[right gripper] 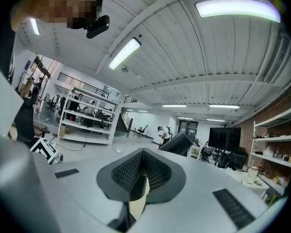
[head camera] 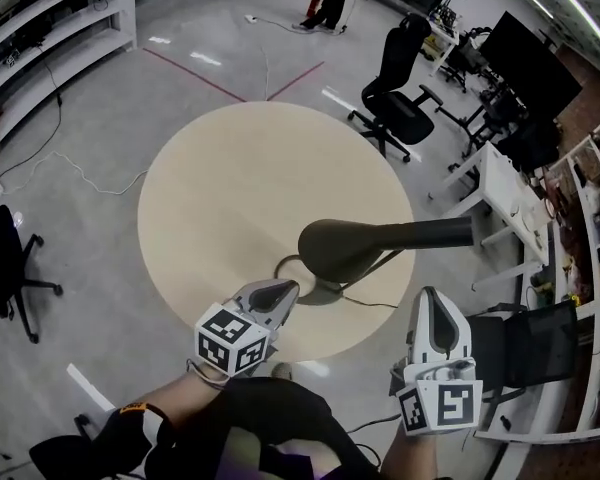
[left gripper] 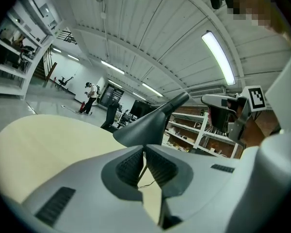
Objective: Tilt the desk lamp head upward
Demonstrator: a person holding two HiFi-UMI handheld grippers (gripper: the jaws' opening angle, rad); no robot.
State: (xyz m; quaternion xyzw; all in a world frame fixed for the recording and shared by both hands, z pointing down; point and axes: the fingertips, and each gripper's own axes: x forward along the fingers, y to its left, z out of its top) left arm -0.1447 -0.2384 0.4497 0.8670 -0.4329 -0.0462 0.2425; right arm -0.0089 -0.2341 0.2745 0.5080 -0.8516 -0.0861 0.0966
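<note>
1. Left gripper [head camera: 283, 290]: your left gripper hovers over the near edge of the desk [head camera: 230, 188]. Its own view shows the jaws [left gripper: 144, 153] pressed together at the tips with nothing between them.
2. Lamp base [head camera: 325, 291]: it stands on the desk close to the near edge, right of the middle and just beside the left gripper's tips. A thin cable [head camera: 370, 303] runs from it toward the right edge.
3. Lamp head [head camera: 345, 246]: the dark oval head hangs above the base. In the left gripper view it [left gripper: 143, 129] lies straight ahead of the jaws and slightly above them.
4. Lamp arm [head camera: 430, 233]: head and arm form one long axis running left to right, nearly parallel to the near edge, with the head at the left end. The arm's far end reaches past the right edge of the desk.
5. Right gripper [head camera: 430, 296]: your right gripper hangs off the desk past its near right edge, below the arm's far end. Its jaws [right gripper: 143, 152] are likewise closed on nothing.
6. Governing relation: the head lies just ahead of and above your left jaws, so the left gripper is likely the nearer tool for lifting it. Your right gripper sits nearer the arm than the head.
</note>
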